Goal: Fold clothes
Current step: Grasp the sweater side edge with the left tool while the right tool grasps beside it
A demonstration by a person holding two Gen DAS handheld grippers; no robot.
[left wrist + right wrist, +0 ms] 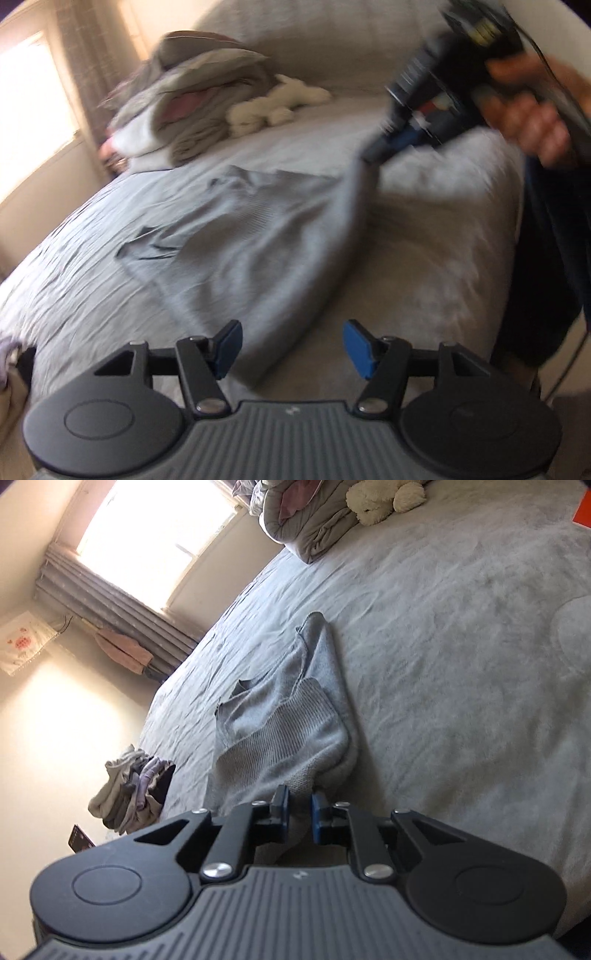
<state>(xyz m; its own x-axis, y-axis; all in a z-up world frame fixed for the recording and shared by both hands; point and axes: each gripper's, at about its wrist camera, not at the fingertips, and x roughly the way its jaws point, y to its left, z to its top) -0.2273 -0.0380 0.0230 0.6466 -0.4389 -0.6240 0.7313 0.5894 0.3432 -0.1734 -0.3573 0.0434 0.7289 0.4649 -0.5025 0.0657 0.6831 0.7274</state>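
I'm early in this fold. The grey sweater (236, 236) lies mid-frame on the bed (74, 266) in my left wrist view, spread loosely with one part doubled over and its edges uneven, so nothing I'd call a finished fold yet. My right gripper (299, 805) has its jaws nearly together, pinching a bunched edge of the knit at the lower centre of its own view; in the left view that gripper sits upper right, lifting the cloth into a ridge. My left gripper (291, 343) stands with jaws fairly wide and nothing between them, low in the frame just over the near hem. That view is blurred, so whether it touches cloth I can't tell. Still left, I judge: flattening, folding and squaring up, plus the heap of clothes (133, 794) at lower left.
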